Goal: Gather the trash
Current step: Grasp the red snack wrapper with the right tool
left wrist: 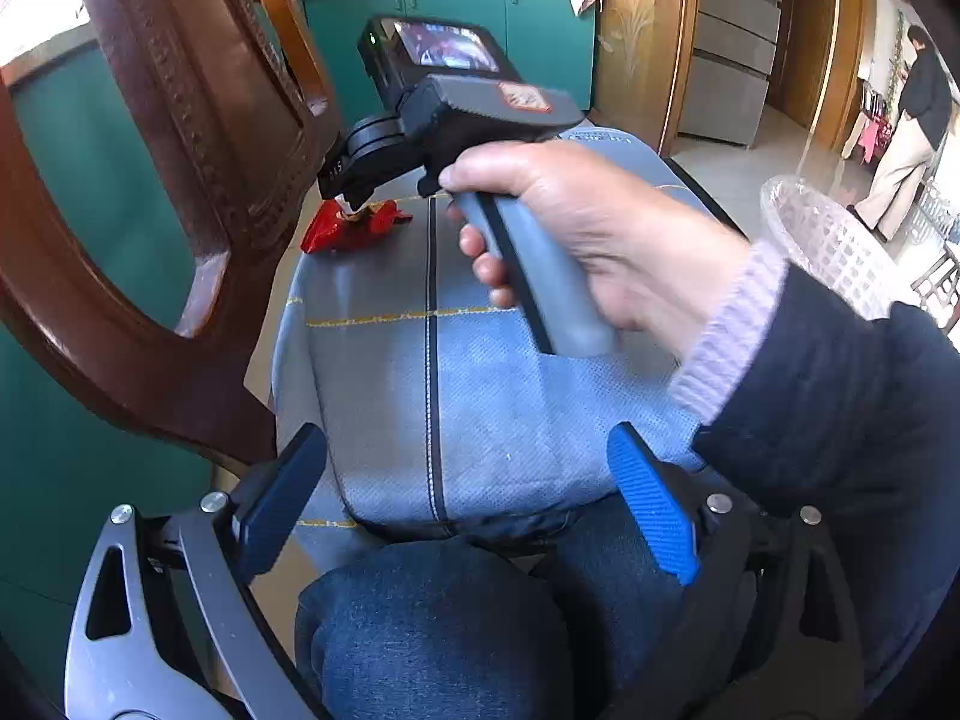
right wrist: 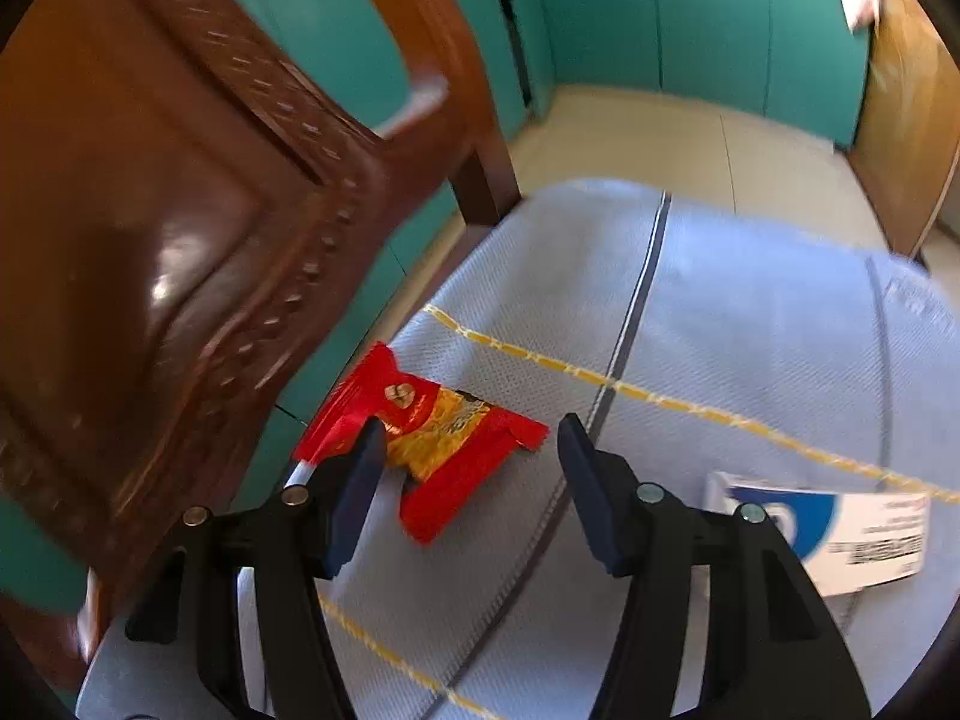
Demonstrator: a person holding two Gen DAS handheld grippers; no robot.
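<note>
A crumpled red and gold snack wrapper (right wrist: 432, 438) lies on a blue-grey seat cushion (right wrist: 750, 324), near its edge by the chair back. My right gripper (right wrist: 471, 450) is open just above it, the wrapper between its fingers; its left finger (right wrist: 354, 492) overlaps the wrapper's edge. In the left wrist view the same wrapper (left wrist: 351, 225) lies under the right gripper's tip (left wrist: 354, 201). My left gripper (left wrist: 468, 480) is open and empty, held back over the near edge of the cushion (left wrist: 492, 408).
A carved brown wooden chair back (right wrist: 180, 240) stands close on the left. A white and blue box (right wrist: 840, 534) lies on the cushion at the right. A clear plastic basket (left wrist: 834, 240) sits at the right. Teal cabinets (left wrist: 456, 18) stand behind; a person (left wrist: 912, 120) stands far right.
</note>
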